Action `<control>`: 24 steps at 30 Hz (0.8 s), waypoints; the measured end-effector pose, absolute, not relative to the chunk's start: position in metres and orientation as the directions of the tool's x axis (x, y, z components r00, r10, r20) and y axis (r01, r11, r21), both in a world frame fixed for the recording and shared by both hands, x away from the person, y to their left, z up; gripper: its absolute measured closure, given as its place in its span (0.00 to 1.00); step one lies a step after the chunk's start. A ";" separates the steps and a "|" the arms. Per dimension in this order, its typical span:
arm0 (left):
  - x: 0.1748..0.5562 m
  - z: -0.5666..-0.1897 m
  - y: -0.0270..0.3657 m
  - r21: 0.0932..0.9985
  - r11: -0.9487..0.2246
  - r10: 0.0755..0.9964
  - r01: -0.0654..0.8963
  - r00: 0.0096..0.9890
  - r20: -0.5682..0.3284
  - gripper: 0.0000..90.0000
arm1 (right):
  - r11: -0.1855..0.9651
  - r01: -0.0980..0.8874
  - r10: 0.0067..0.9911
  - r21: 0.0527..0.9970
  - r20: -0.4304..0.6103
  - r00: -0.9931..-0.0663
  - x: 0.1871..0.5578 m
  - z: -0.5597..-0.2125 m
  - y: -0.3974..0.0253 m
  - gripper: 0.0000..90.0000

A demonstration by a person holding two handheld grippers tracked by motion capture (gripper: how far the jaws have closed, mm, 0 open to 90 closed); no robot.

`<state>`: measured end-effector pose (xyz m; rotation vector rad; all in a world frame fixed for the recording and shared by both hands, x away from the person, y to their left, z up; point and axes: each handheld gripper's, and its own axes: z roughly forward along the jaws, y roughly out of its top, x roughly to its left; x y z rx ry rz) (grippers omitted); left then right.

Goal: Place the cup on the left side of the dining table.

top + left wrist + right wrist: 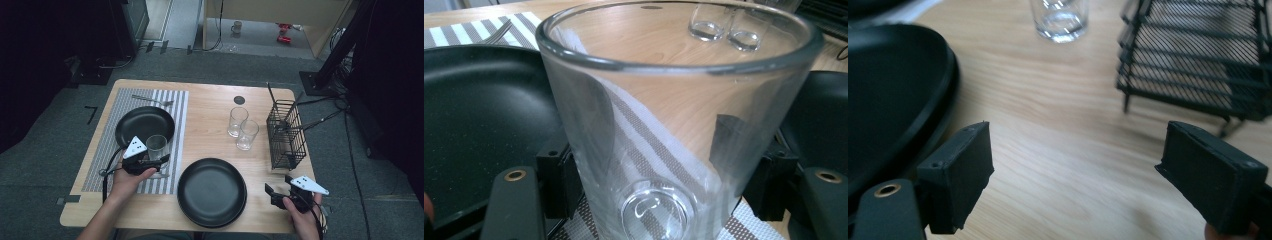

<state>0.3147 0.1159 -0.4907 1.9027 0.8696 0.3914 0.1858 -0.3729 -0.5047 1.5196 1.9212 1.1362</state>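
- High view: a clear glass [157, 146] is being held upright by the left gripper [150, 161] on the striped placemat [175, 102], just right of the far black plate [142, 125].
- Left gripper view: the glass [664, 125] is being squeezed between both jaws, above the placemat [659, 150].
- Right gripper view: the right gripper [1075, 175] is being kept wide and empty over the wooden table [1058, 100], between the near black plate [888, 100] and the wire basket [1198, 55].

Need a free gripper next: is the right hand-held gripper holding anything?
No, the right hand-held gripper has its jaws wide apart over bare table.
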 end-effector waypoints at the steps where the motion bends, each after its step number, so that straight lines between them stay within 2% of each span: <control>1: 0.315 -0.491 0.116 0.872 -0.275 0.717 0.404 0.690 -0.094 0.35 | 0.069 0.591 0.947 0.803 0.134 -0.292 0.185 -0.507 -0.374 0.15; 7: 0.315 -0.494 0.114 0.863 -0.299 0.720 0.408 0.690 -0.076 0.35 | 0.080 0.628 0.965 0.774 0.097 -0.243 0.184 -0.517 -0.381 0.15; 13: 0.316 -0.495 0.115 0.863 -0.306 0.735 0.403 0.676 -0.055 0.34 | 0.130 0.654 0.980 0.745 0.003 -0.198 0.187 -0.525 -0.380 0.15; 24: 0.315 -0.495 0.116 0.855 -0.311 0.738 0.416 0.673 -0.059 0.34 | 0.109 0.674 0.981 0.731 0.030 -0.191 0.190 -0.526 -0.383 0.13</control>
